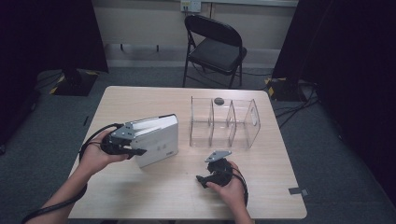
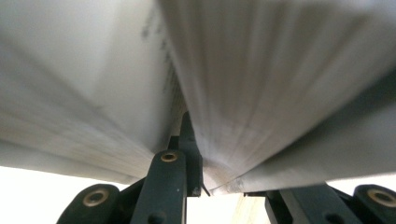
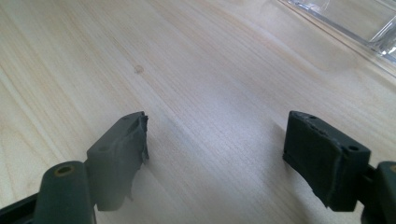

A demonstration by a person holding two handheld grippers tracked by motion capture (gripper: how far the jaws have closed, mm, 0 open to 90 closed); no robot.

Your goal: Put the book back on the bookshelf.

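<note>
The left gripper (image 1: 133, 148) clenches the white book (image 1: 156, 140) at centre-left (pages fanning); it could slip sideways. The right gripper (image 1: 210, 175) rests released.

Book (image 1: 156, 140): thick, white cover, pages fanned slightly at its upper edge. Stands tilted on the table's left half. Clamped at its left end.

The left gripper (image 1: 140, 151) points right, its jaws clamped shut, forearm slanting in from below. The right gripper (image 1: 201, 179) sits low, jaws spread wide, pointing left.
</note>
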